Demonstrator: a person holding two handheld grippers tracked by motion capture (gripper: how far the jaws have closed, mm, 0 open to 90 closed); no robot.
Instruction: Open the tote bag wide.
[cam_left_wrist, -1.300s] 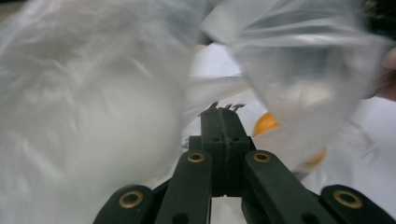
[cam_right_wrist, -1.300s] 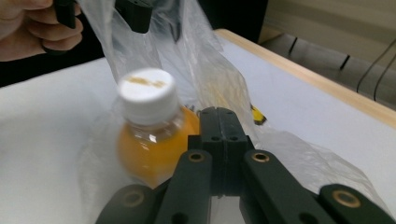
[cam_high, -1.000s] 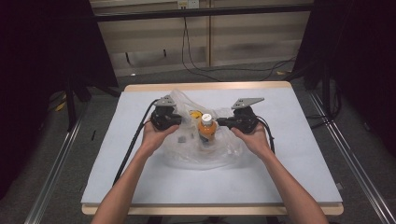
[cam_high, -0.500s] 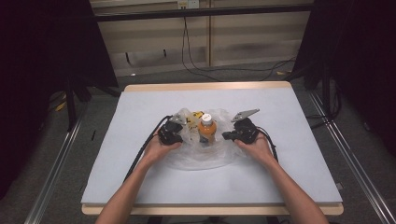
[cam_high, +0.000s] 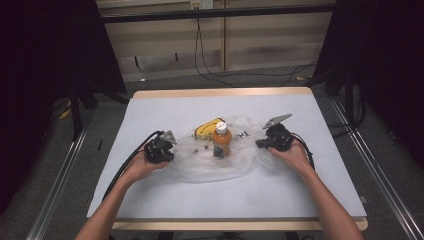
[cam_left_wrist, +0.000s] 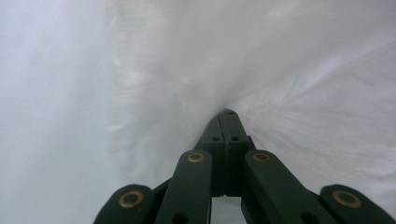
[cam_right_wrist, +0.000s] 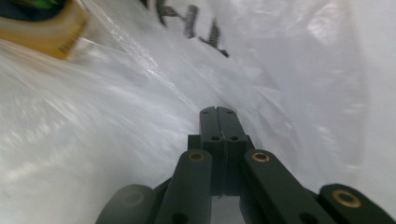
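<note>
High view: banana half behind bottle

Each hand-held gripper was black. The left hand-held gripper carried a small grey three-cornered plate on top and trailed a black cable beside the forearm. The right hand-held gripper bore a larger grey plate and a looping black cable. Up close, the jaws were matte black linkage bars joined by brass-ringed pivots and small dark screws. Both forearms were bare, without sleeves.
</note>
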